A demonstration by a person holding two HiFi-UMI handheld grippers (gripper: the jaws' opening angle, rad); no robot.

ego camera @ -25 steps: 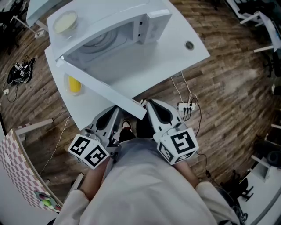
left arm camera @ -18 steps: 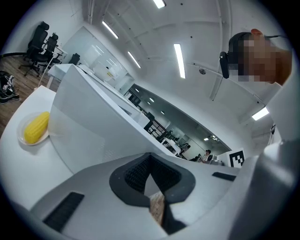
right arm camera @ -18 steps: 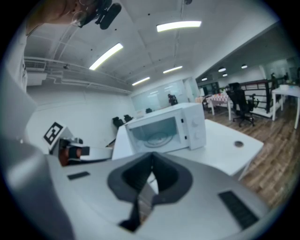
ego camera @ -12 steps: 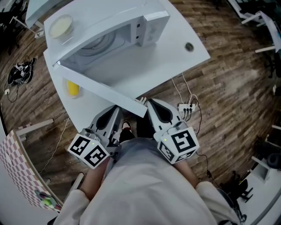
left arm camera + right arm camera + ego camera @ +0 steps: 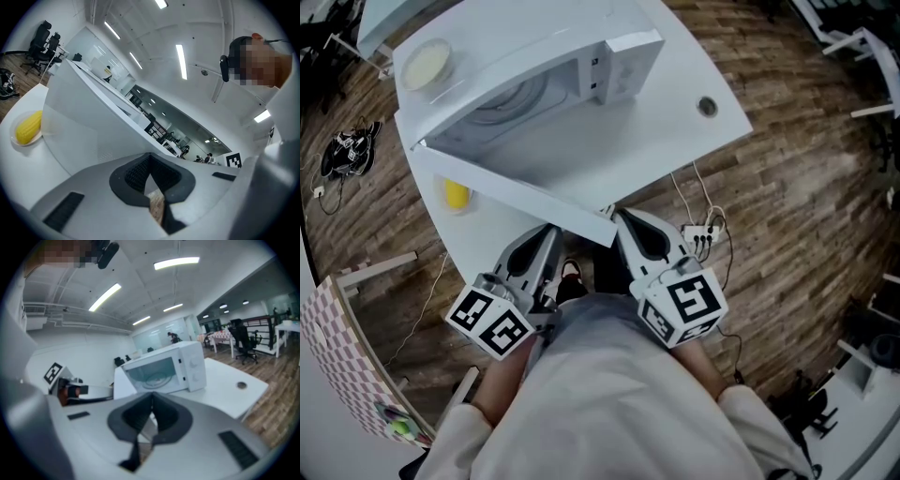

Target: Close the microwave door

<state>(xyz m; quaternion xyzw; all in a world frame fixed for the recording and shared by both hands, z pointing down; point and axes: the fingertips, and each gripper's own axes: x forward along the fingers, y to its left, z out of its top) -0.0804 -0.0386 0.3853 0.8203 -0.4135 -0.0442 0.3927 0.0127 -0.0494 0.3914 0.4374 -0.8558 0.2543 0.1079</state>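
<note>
Your left gripper (image 5: 549, 231) and right gripper (image 5: 620, 218): both closed, empty, by the open door (image 5: 516, 195) at the table's (image 5: 675, 136) near edge.

The microwave (image 5: 581, 56) is set on the table (image 5: 694, 131) at upper centre; its door (image 5: 516, 192) is swung toward centre frame, corn (image 5: 456, 195) placed at its left.

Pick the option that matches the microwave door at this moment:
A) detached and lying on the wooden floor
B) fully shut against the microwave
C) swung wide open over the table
C: in the head view the microwave door stands swung far out from the microwave above the white table, leaving the cavity exposed.
</note>
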